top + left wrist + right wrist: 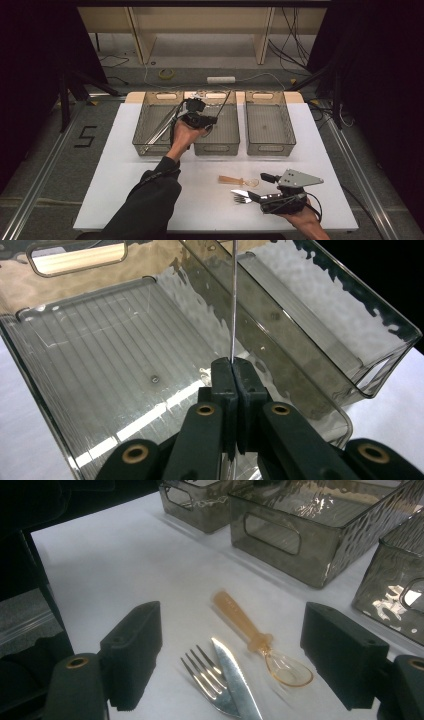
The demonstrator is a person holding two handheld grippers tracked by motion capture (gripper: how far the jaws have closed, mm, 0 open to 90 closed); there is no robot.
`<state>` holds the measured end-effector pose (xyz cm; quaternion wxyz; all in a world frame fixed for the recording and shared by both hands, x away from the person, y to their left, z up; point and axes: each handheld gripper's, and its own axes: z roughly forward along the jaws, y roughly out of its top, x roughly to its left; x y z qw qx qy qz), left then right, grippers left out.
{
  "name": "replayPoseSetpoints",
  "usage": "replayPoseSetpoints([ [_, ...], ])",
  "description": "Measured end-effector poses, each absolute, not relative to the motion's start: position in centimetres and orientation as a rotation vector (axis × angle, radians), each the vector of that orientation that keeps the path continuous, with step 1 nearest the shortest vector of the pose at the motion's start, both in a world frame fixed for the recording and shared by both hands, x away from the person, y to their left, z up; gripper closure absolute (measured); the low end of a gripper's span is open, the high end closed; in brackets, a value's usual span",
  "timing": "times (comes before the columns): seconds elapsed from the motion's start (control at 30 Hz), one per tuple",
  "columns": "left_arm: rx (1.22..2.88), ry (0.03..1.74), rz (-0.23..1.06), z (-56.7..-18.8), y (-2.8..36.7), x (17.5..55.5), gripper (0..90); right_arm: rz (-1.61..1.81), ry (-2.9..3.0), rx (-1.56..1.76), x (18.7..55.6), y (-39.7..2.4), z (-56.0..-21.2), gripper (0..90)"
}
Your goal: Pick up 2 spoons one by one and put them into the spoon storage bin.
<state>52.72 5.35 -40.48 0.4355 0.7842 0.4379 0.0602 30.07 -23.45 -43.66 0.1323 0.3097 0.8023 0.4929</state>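
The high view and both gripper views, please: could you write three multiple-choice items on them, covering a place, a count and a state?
1. Where is the orange translucent plastic spoon?
A. on the white table, by the right gripper
B. in a bin
C. in a gripper

2. How many smoky clear plastic bins are there?
A. two
B. three
C. four

3. The left gripper is:
A. wide open
B. shut on nothing
C. shut on a thin metal rod

Answers:
1. A, it lies on the tabletop.
2. B, three stand side by side.
3. C, the pads pinch the rod.
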Motion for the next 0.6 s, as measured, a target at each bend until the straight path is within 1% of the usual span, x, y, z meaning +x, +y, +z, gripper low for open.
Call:
replayPoseSetpoints([
  [0.53,1.972,1.131,0.143,-41.31,5.22,52.88,87.4,1.429,2.329,0.897,30.04,-23.44,-43.64,25.6],
  [0.6,1.973,1.131,0.134,-41.26,5.22,52.83,84.6,1.431,2.328,0.896,30.03,-23.44,-43.62,25.6],
])
